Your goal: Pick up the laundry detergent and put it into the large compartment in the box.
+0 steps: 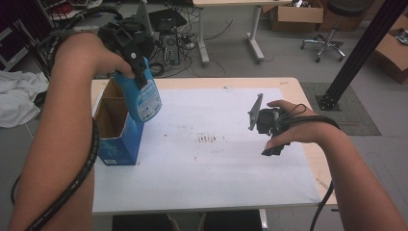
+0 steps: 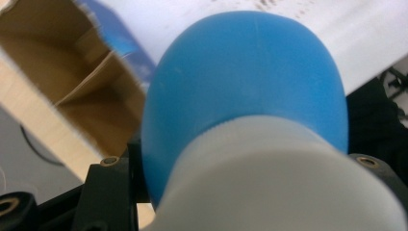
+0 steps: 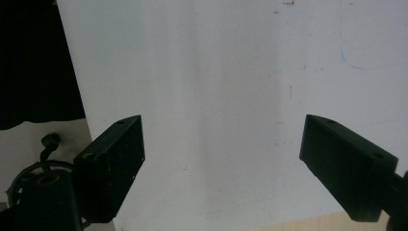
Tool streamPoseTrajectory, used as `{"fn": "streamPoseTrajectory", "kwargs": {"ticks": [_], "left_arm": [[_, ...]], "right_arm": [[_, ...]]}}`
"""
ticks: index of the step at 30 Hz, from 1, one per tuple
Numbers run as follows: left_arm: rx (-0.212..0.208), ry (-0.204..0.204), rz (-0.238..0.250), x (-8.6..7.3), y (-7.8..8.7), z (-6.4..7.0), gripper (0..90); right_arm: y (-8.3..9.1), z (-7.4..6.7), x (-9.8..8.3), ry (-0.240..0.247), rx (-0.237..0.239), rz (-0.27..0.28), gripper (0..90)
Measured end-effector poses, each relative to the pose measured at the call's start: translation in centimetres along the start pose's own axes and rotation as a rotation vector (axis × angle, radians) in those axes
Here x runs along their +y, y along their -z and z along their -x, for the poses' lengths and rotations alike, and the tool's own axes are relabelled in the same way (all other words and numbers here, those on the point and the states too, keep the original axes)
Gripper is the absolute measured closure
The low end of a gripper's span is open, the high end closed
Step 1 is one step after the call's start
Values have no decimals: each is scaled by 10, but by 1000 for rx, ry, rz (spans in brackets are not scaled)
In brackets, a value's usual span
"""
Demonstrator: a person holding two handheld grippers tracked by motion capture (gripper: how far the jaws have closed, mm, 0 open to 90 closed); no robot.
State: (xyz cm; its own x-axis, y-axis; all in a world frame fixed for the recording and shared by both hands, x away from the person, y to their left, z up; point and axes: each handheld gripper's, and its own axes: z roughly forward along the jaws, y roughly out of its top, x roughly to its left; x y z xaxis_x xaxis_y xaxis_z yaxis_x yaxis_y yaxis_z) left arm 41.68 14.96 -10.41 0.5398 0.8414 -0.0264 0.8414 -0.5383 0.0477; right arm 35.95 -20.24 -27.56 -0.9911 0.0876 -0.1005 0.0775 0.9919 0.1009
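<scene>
Bottle (image 1: 144, 94): blue, white-capped, clamped at the neck in left hand-held gripper (image 1: 135, 61); hangs tilted below it, over open cardboard box (image 1: 115, 126).
Box: directly beneath left hand-held gripper, on desk (image 1: 216, 159), divider inside visible.
Right hand-held gripper (image 3: 221, 159): jaws wide apart, nothing between, hovering over white sheet.
Progress: bottle lifted, judged mid-transfer; set-down and release left.

Your left gripper (image 1: 137, 65): black, holding a blue bottle (image 1: 146, 98) with a white printed label and white cap. Beside the bottle: blue carton (image 1: 120, 144), brown inside. Under it: white sheet (image 1: 216, 163), brown-speckled; pale wood table (image 1: 308, 96).
</scene>
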Motion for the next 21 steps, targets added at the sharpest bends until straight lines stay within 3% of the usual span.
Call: {"fn": "streamPoseTrajectory", "kwargs": {"ticks": [1, 5, 11, 14, 16, 18, 19, 21], "left_arm": [[16, 33, -2, -3, 4, -6, 406], [51, 94, -9, -9, 11, -19, 406], [45, 212, -26, -21, 16, -40, 406], [49, 243, -36, -23, 16, -43, 406], [72, 298, -40, -27, 15, -49, 406], [76, 309, -38, -28, 14, -52, 406], [71, 346, -33, -31, 12, -57, 406], [68, 369, -33, -35, 9, -63, 406]], "right_arm": [[0, 0, 0, 2, 1, -2, 159], [0, 1, 0, 2, 2, -2, 159], [-1, 3, 2, 5, 0, -2, 160], [-1, 4, 3, 12, 0, -3, 160], [-1, 4, 3, 12, 1, -1, 160], [-2, 4, 3, 17, 1, -1, 160], [-2, 4, 3, 18, 0, -3, 160], [-2, 4, 3, 21, -2, -5, 160]]}}
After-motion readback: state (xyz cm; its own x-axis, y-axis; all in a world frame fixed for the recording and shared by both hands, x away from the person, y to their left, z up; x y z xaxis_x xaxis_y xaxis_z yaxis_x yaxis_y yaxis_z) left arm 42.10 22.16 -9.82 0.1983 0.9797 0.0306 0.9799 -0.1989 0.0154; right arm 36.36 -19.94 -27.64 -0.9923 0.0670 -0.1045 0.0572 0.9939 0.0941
